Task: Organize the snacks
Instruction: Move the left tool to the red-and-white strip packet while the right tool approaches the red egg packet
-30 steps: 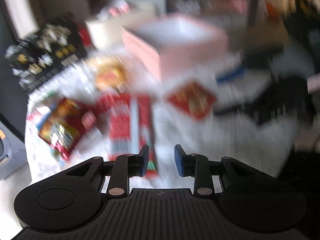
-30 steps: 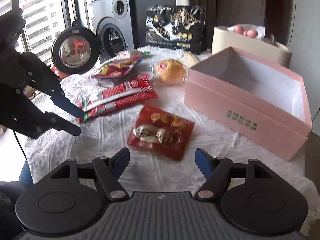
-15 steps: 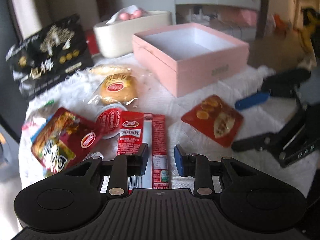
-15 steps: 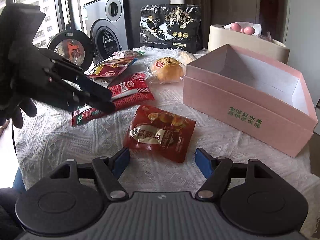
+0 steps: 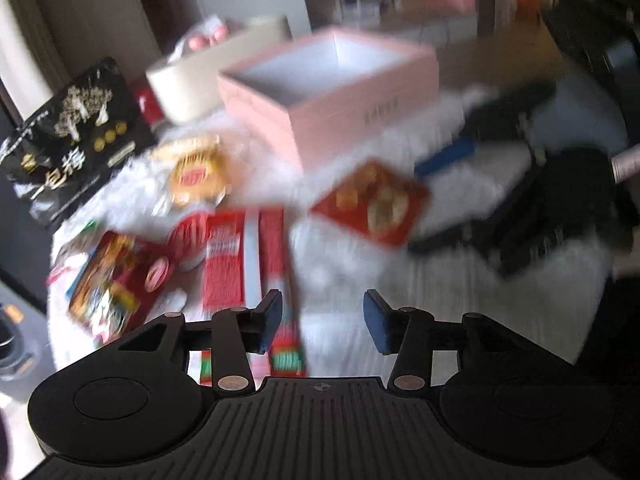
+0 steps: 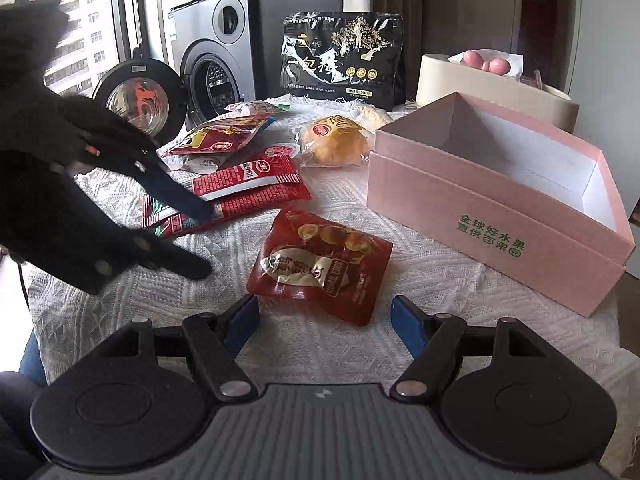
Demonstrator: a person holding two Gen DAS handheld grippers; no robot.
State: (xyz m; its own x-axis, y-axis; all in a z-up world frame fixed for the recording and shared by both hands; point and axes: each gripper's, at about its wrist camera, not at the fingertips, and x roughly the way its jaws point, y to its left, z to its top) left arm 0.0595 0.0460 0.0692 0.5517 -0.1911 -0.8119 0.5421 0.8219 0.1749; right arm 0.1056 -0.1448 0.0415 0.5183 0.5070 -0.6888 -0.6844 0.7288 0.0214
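An empty pink box (image 6: 480, 208) (image 5: 332, 92) stands open on the white cloth. In front of it lies a red pouch (image 6: 320, 264) (image 5: 372, 204), just ahead of my right gripper (image 6: 326, 320), which is open with nothing between its fingers. My left gripper (image 5: 324, 320) (image 6: 200, 238) hovers low over the near end of a long red packet (image 6: 248, 184) (image 5: 240, 264). Its jaws are opening and nothing is between them. A wrapped bun (image 6: 336, 142) and a red snack bag (image 6: 220, 136) lie behind the packet. The left wrist view is blurred.
A black bag (image 6: 344, 56) and a cream container (image 6: 480, 80) with pink balls stand at the table's back edge. A washing machine (image 6: 216, 64) with its door open is beyond the table at the left. The white cloth (image 6: 420, 280) hangs over the edges.
My left gripper has sunk toward the long red packet and its jaws have spread wider. The right gripper has kept still.
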